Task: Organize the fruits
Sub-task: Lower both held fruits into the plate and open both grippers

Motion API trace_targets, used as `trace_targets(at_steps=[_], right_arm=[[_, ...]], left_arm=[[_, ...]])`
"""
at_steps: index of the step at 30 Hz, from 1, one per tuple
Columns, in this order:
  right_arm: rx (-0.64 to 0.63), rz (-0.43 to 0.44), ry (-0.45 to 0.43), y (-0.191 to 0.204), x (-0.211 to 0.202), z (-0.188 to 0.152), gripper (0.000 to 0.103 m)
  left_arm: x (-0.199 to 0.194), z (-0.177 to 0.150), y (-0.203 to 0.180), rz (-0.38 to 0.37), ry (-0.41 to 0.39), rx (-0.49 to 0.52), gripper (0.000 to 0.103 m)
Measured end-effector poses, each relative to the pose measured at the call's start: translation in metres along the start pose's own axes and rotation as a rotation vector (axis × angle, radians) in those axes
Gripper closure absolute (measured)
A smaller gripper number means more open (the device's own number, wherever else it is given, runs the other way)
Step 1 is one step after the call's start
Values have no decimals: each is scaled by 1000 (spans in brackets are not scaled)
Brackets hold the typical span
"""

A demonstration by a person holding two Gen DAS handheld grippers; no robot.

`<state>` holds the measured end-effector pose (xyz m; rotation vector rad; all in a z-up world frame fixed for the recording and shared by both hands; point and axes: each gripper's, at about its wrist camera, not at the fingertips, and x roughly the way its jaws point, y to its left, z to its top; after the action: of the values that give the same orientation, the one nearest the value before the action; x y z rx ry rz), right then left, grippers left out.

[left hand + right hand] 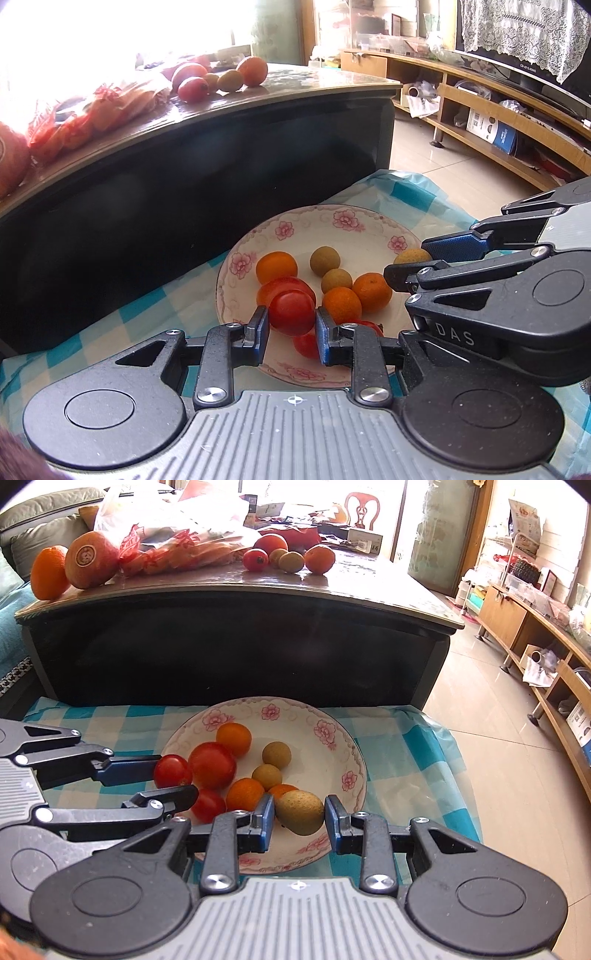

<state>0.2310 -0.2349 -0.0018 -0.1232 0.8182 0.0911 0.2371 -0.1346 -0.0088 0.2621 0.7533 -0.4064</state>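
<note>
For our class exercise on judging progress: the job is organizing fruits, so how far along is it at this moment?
Partly done. Done: several small oranges, tomatoes and brown-green fruits lie on the floral plate. In hand: the left tongs grip a red tomato over the plate, and the right tongs grip a brown-green fruit. Left: a few fruits remain on the dark table behind, such as an orange.

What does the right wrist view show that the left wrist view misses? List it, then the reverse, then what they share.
Only the right wrist view: the large stickered orange on the coffee table's left end, and a wooden chair behind.
Only the left wrist view: a lace-draped screen above the wooden shelf unit.
Both: the floral plate on the checked cloth, the left gripper shut on a red tomato, and the right gripper shut on a greenish-brown fruit.
</note>
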Motion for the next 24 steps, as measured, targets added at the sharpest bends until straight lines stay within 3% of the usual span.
trace_targets(at_steps=[24], right_arm=[[20, 9, 11, -11, 31, 5, 69]], left_arm=[[24, 5, 0, 15, 10, 15, 70]])
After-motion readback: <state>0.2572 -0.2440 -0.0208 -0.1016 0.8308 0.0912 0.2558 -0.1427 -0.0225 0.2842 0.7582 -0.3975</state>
